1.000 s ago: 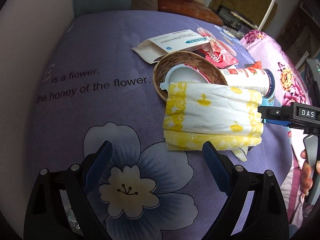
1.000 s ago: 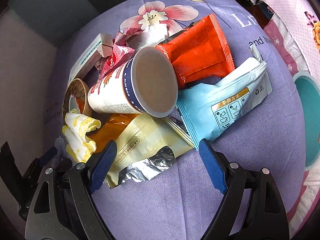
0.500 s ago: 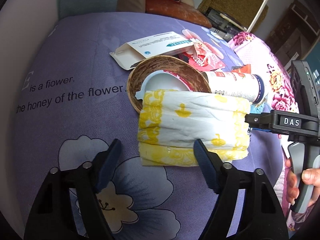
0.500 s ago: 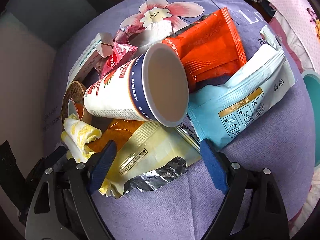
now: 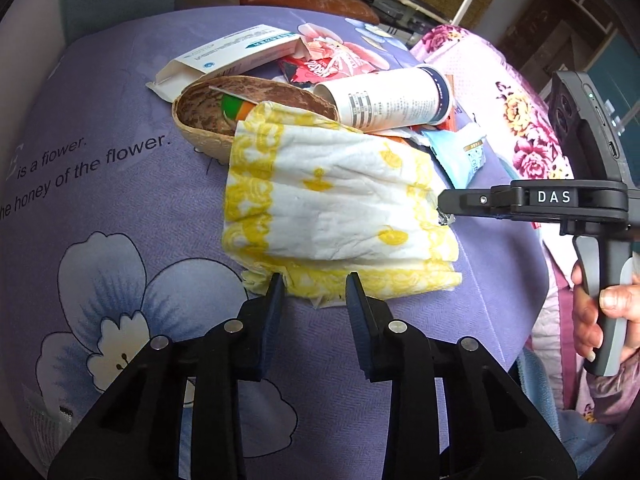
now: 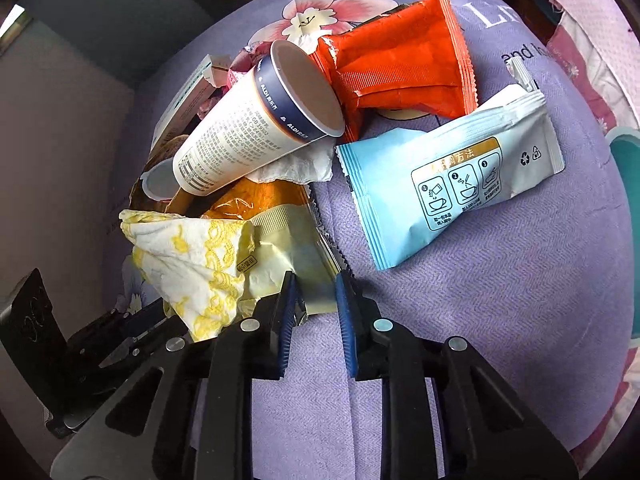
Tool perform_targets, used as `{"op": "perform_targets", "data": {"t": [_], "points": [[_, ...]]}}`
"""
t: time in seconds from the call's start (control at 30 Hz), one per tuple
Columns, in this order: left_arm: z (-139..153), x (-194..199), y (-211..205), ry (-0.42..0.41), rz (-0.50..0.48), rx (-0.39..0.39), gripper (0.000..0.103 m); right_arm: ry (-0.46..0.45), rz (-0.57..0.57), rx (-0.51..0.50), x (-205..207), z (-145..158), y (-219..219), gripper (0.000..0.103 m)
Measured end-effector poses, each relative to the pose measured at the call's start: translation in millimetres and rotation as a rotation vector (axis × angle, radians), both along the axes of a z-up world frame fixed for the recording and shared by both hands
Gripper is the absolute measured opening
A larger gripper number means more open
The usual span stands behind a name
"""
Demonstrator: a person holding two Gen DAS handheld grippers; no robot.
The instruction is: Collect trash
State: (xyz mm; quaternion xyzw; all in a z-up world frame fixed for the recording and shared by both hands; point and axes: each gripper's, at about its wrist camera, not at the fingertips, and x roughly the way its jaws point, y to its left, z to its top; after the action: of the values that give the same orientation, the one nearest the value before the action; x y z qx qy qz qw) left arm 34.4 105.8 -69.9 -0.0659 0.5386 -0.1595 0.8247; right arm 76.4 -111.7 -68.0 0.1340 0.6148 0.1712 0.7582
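Observation:
A pile of trash lies on a purple flowered bedspread [image 5: 120, 200]. Nearest to my left gripper [image 5: 314, 284] is a folded white and yellow tissue [image 5: 332, 208]. The jaws are closing, and the tissue's near edge lies between the fingertips without being pinched. My right gripper [image 6: 315, 282] is also closing, with the near edge of a pale yellow foil-lined wrapper [image 6: 280, 240] between its blue pads. That tissue [image 6: 192, 264] lies just left of the wrapper. A paper cup [image 6: 256, 128] rests on its side on top of the pile.
A brown bowl [image 5: 208, 116], a white carton [image 5: 232, 52] and a red wrapper [image 5: 324, 64] lie behind the tissue. An orange packet [image 6: 400, 64] and a light blue sachet [image 6: 452, 184] lie to the right. A hand [image 5: 600, 312] holds the right gripper's handle beside a pink floral quilt [image 5: 532, 128].
Both grippers have moved forward to the pile and narrowed their jaws from wide to a small gap. The cup has rolled, so its printed text faces up. The tissue looks more spread out.

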Motion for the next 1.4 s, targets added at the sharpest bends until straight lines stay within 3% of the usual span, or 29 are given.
{"op": "perform_targets", "data": {"t": [0.2,0.37,0.5,0.73,0.77,0.83,0.9,0.93,1.0,1.13,1.27,1.4], "points": [[-0.3,-12.1,-15.8,0.013,-0.024,0.001,0.033,0.000,-0.004,0.000,-12.6,2.6,-18.1,0.018],[7.7,-14.9,-15.7,-0.024,0.005,0.067,0.034,-0.002,0.002,-0.008,-13.0,1.0,-37.6,0.016],[12.3,-11.9,-10.1,-0.027,0.023,0.067,0.046,-0.011,-0.007,-0.021,-17.7,1.5,-54.0,0.013],[17.1,-6.9,-11.7,-0.022,0.041,0.066,0.051,0.020,0.011,-0.003,-26.9,-3.0,-75.0,0.013],[20.6,-6.7,-14.0,-0.033,0.029,0.072,0.056,0.024,0.013,0.000,-27.6,-3.5,-77.0,0.015],[29.9,-5.5,-22.5,-0.066,-0.014,0.108,0.071,0.026,0.000,0.010,-28.0,-3.5,-83.8,0.017],[39.9,-4.3,-36.2,-0.112,-0.093,0.160,0.087,0.022,-0.019,0.019,-26.7,-2.8,-91.0,0.031],[43.3,-3.6,-45.3,-0.133,-0.153,0.180,0.089,0.014,-0.028,0.022,-27.7,-0.7,-95.8,0.036],[43.7,-2.6,-64.6,-0.165,-0.274,0.248,0.091,0.002,-0.044,0.030,-26.0,1.7,-100.4,0.049],[30.0,1.4,-95.7,-0.158,-0.504,0.344,0.091,0.008,-0.031,0.033,-20.9,4.0,-104.5,0.058],[16.4,10.7,-110.2,-0.148,-0.632,0.412,0.091,0.008,0.032,-0.017,-13.8,6.8,-103.6,0.068],[1.3,26.2,-116.3,-0.112,-0.676,0.449,0.091,0.008,0.061,-0.049,-7.3,6.5,-105.8,0.069]]}}
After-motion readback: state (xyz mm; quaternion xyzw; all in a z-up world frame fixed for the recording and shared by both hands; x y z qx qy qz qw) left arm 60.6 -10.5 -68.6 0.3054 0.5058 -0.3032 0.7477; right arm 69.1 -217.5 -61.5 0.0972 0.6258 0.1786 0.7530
